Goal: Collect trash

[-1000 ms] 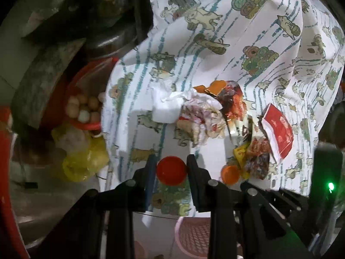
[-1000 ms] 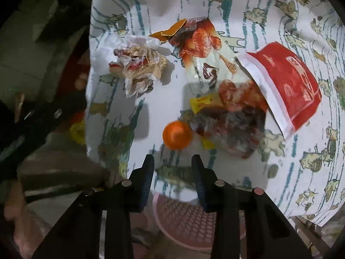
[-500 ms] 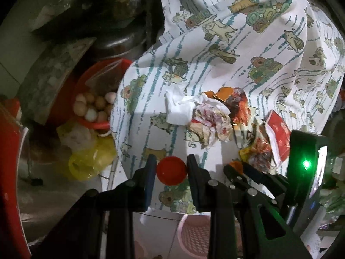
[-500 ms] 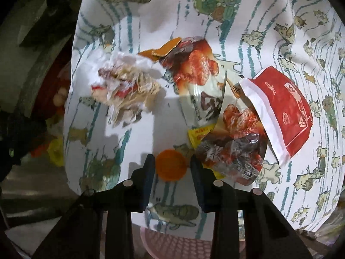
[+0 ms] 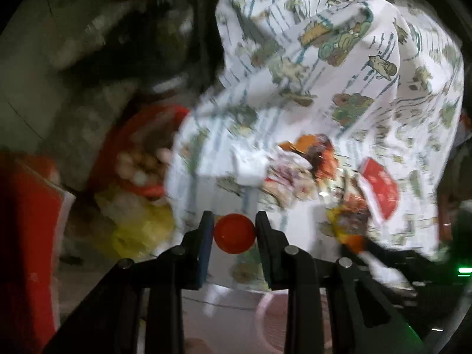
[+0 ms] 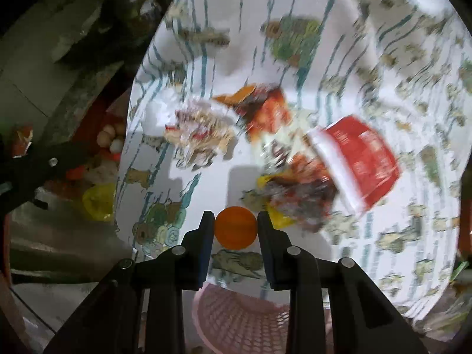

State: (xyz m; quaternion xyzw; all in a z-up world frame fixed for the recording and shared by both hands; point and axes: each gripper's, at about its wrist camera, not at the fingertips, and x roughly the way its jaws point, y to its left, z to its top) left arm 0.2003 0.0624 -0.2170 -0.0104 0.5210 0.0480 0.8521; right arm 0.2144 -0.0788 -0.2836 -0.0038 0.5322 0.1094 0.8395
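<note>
On the left, the left gripper (image 5: 234,233) is clamped on a red bottle cap (image 5: 234,233), both fingers pressing its rim, held above the near edge of the cartoon-print tablecloth (image 5: 339,94). To its right on the cloth lies the rest of the trash: a white tissue (image 5: 247,168), a crumpled wrapper (image 6: 200,138), an orange-red snack bag (image 6: 265,112) and a red packet (image 6: 362,162). Farther right, the right gripper (image 6: 235,232) is closed on an orange bottle cap (image 6: 235,232), pads touching it on both sides. A pink basket (image 6: 239,315) shows below the table edge, under both tools (probably the bin, though I cannot confirm that).

The risk lies in the grip: each of the 2 caps is round and hard, pinched only at its rim, so a quick swing could let it pivot and slip out, rolling under the table. Both views are smeared, which suggests fast motion. A release wide of the basket would miss.
</note>
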